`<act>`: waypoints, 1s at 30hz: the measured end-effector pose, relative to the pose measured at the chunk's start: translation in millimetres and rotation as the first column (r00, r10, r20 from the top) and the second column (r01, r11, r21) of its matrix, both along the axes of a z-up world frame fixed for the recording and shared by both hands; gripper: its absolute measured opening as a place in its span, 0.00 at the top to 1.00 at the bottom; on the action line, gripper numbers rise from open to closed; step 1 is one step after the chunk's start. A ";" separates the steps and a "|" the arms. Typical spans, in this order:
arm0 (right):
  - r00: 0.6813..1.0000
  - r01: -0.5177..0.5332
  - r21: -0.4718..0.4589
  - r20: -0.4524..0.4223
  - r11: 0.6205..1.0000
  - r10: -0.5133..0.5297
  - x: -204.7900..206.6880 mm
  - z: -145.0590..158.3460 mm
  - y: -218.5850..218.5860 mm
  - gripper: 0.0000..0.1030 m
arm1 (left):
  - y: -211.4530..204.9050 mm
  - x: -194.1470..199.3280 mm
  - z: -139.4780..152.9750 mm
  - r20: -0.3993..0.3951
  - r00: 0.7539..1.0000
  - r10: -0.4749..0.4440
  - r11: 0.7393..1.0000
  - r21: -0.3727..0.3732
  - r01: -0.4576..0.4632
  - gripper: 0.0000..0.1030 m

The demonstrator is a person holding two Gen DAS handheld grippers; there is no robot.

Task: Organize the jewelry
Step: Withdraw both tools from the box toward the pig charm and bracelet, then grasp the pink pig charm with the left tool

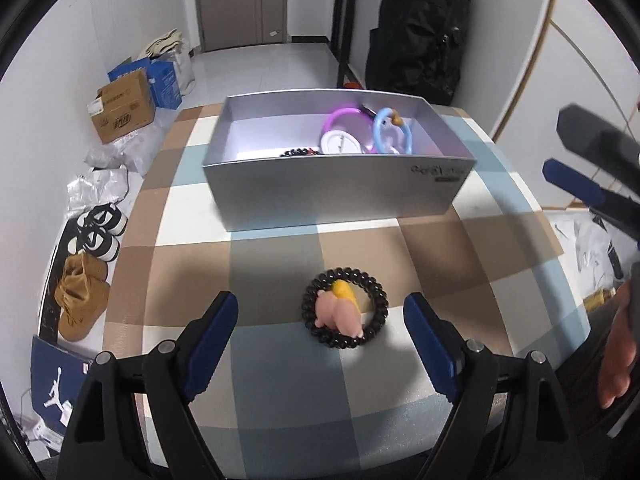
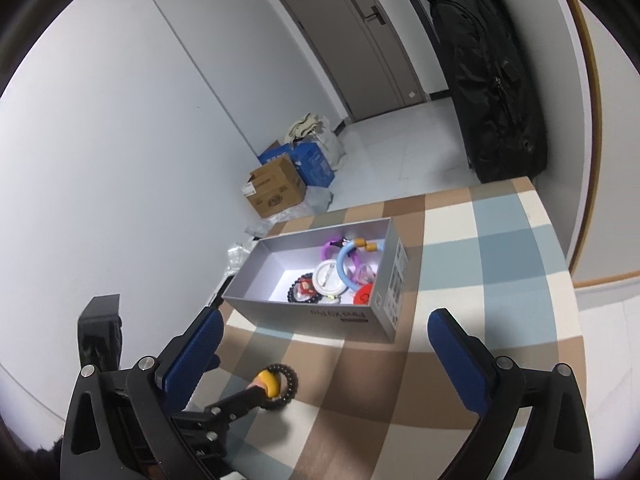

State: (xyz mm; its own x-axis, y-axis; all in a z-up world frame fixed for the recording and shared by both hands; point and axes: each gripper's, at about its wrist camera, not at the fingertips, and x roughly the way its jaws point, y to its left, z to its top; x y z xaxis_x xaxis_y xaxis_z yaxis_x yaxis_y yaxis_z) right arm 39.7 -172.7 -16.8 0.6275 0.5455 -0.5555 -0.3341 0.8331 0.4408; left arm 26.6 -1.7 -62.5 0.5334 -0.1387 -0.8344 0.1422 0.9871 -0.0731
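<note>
A black bead bracelet (image 1: 346, 314) with a pink and orange charm lies flat on the checked tablecloth (image 1: 280, 380). My left gripper (image 1: 320, 298) is open just above it, and the bracelet sits between the blue pads, nearer the right one, touching neither. The right wrist view shows the same bracelet (image 2: 280, 386) with one of the left gripper's fingers (image 2: 236, 402) reaching to it. Behind stands an open grey box (image 1: 332, 192) holding purple and blue rings, a white disc and black beads. My right gripper (image 2: 325, 314) is open and empty, off to the right, facing the box (image 2: 280, 308).
The table's left edge drops to a floor with shoes (image 1: 96, 232), brown boots (image 1: 80, 296) and cardboard boxes (image 1: 124, 106). A black bag (image 1: 420, 28) hangs behind the table. A hand (image 1: 618, 344) is at the right edge.
</note>
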 end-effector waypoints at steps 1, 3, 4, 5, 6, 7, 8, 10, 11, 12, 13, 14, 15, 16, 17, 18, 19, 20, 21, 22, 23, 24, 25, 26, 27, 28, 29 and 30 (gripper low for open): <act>1.000 0.001 0.001 0.001 1.000 -0.001 -1.1 0.2 -0.5 0.00 | -0.6 0.2 -1.1 -0.001 1.000 -0.003 1.000 0.008 0.003 0.31; 1.000 0.004 0.003 0.004 1.000 -0.004 -2.8 0.6 -1.4 0.00 | 0.0 2.3 -4.5 -0.015 1.000 -0.008 1.000 0.005 0.008 0.39; 1.000 0.005 0.005 0.003 1.000 -0.005 -4.0 0.4 -2.1 0.00 | 0.6 3.7 -6.6 -0.024 1.000 -0.007 1.000 -0.001 0.007 0.40; 1.000 0.006 0.007 0.000 1.000 -0.006 -5.1 0.1 -2.5 0.00 | 1.5 3.9 -7.9 -0.028 1.000 -0.004 1.000 -0.005 0.004 0.43; 1.000 0.007 0.007 -0.002 1.000 -0.007 -5.7 -0.1 -2.6 0.00 | 2.0 4.5 -8.9 -0.030 1.000 -0.002 1.000 -0.004 0.002 0.46; 1.000 0.009 0.009 -0.004 1.000 -0.009 -6.8 -0.6 -3.0 0.00 | 1.7 5.1 -9.3 -0.033 0.999 -0.003 1.000 -0.003 0.003 0.49; 1.000 0.008 0.010 -0.005 1.000 -0.008 -7.4 -0.7 -3.0 0.00 | 1.6 6.0 -9.9 -0.037 0.999 -0.005 1.000 -0.005 0.005 0.53; 1.000 0.008 0.007 -0.006 1.000 -0.008 -8.3 -1.0 -3.0 0.00 | 0.9 7.0 -10.5 -0.043 0.999 -0.009 1.000 -0.012 0.009 0.59; 1.000 0.007 0.006 -0.005 1.000 -0.007 -9.1 -0.8 -3.1 0.00 | 0.5 7.4 -10.9 -0.046 0.999 -0.007 1.000 -0.009 0.007 0.59; 1.000 0.008 0.005 -0.004 1.000 -0.008 -9.2 -0.7 -3.2 0.00 | 0.8 7.3 -11.5 -0.048 0.999 -0.006 1.000 -0.011 0.006 0.59; 1.000 0.008 0.005 -0.003 1.000 -0.008 -9.5 -0.5 -3.5 0.00 | 1.4 7.5 -11.9 -0.052 0.999 -0.007 1.000 -0.021 0.006 0.62; 1.000 0.009 0.006 -0.004 1.000 -0.009 -9.0 -0.5 -3.8 0.00 | 1.6 7.9 -11.8 -0.055 0.998 -0.007 0.999 -0.031 0.005 0.71; 1.000 0.011 0.007 -0.004 1.000 -0.011 -9.3 -0.5 -4.4 0.00 | 1.3 8.3 -12.2 -0.063 0.998 -0.007 0.999 -0.039 0.005 0.74; 1.000 0.013 0.009 -0.006 1.000 -0.013 -9.2 -0.6 -4.5 0.00 | 2.1 8.1 -11.7 -0.063 0.998 -0.010 0.999 -0.049 0.006 0.76; 1.000 0.014 0.012 -0.007 1.000 -0.014 -9.3 -0.7 -4.8 0.00 | 1.2 8.4 -11.6 -0.065 0.998 -0.012 0.999 -0.052 0.008 0.78; 1.000 0.015 0.013 -0.007 1.000 -0.015 -10.1 -0.6 -4.9 0.00 | 0.8 8.3 -11.3 -0.065 0.998 -0.015 0.999 -0.053 0.012 0.78; 1.000 0.015 0.013 -0.007 1.000 -0.015 -10.2 -0.7 -4.8 0.00 | 0.4 7.9 -10.8 -0.063 0.998 -0.017 0.999 -0.051 0.014 0.78; 1.000 0.014 0.012 -0.007 1.000 -0.014 -10.2 -0.6 -4.7 0.00 | -0.5 8.0 -11.3 -0.063 0.998 -0.019 0.999 -0.051 0.016 0.78; 1.000 0.014 0.011 -0.007 1.000 -0.014 -10.1 -0.7 -4.9 0.00 | -0.8 7.8 -11.2 -0.063 0.998 -0.019 0.999 -0.051 0.016 0.78; 1.000 0.013 0.009 -0.008 1.000 -0.013 -10.2 -0.8 -4.8 0.00 | -0.7 7.8 -11.2 -0.062 0.998 -0.018 0.999 -0.052 0.015 0.79; 1.000 0.013 0.009 -0.010 1.000 -0.013 -10.3 -1.1 -4.8 0.00 | -0.5 7.6 -10.8 -0.062 0.998 -0.020 0.998 -0.056 0.016 0.80; 1.000 0.013 0.009 -0.011 1.000 -0.012 -10.2 -1.4 -4.5 0.00 | -0.2 7.3 -10.2 -0.059 0.998 -0.019 0.998 -0.059 0.016 0.81; 1.000 0.013 0.009 -0.014 1.000 -0.013 -10.2 -1.9 -4.6 0.00 | 0.1 7.1 -9.0 -0.056 0.998 -0.018 0.998 -0.065 0.015 0.81; 1.000 0.013 0.009 -0.016 1.000 -0.013 -10.3 -2.2 -4.3 0.00 | 0.7 7.2 -8.1 -0.057 0.998 -0.021 0.997 -0.078 0.016 0.81; 1.000 0.013 0.008 -0.016 1.000 -0.013 -10.3 -2.2 -3.8 0.00 | 1.3 7.4 -7.4 -0.057 0.998 -0.021 0.996 -0.086 0.016 0.81; 1.000 0.012 0.007 -0.017 1.000 -0.012 -10.5 -2.4 -3.6 0.00 | 2.0 7.4 -6.6 -0.054 0.998 -0.018 0.996 -0.094 0.013 0.81; 1.000 0.011 0.006 -0.018 1.000 -0.011 -10.7 -2.3 -3.2 0.00 | 2.7 7.6 -6.1 -0.054 0.998 -0.018 0.994 -0.104 0.012 0.81; 1.000 0.011 0.006 -0.019 1.000 -0.011 -10.1 -2.6 -2.9 0.00 | 4.0 8.1 -5.2 -0.054 0.998 -0.016 0.993 -0.122 0.009 0.81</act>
